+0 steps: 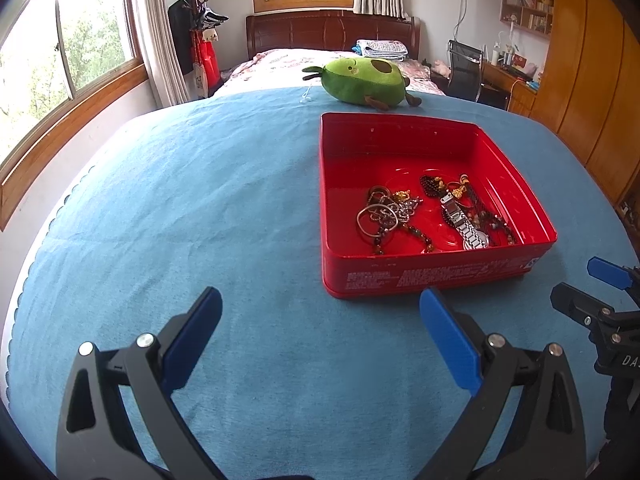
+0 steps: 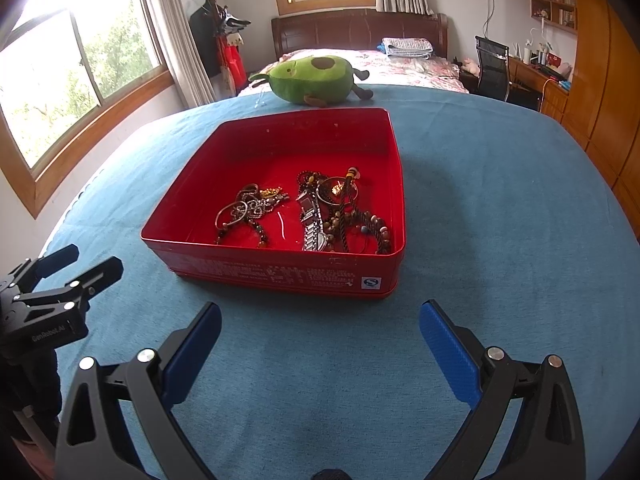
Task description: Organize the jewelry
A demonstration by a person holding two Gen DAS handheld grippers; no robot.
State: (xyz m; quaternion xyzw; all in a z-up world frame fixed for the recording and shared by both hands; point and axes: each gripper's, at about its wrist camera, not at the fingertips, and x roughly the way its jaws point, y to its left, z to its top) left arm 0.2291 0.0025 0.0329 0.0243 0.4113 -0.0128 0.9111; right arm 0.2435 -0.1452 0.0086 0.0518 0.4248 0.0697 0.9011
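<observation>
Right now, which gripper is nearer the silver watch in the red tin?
Right, though only slightly. The right gripper faces the tin's near wall, almost in line with the silver watch. The left gripper sits off to the tin's left, both open.

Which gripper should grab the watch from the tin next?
Right, probably. The right gripper faces the red tin almost head-on, with the silver watch ahead. The left gripper sits off to the tin's left. Both open.

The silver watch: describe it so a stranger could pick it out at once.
On the blue cloth sits an open red tin, in front of a green avocado plush. The silver watch lies in the tin's right-hand heap, the only flat, shiny metal-link band among dark bead strings and cords.
</observation>
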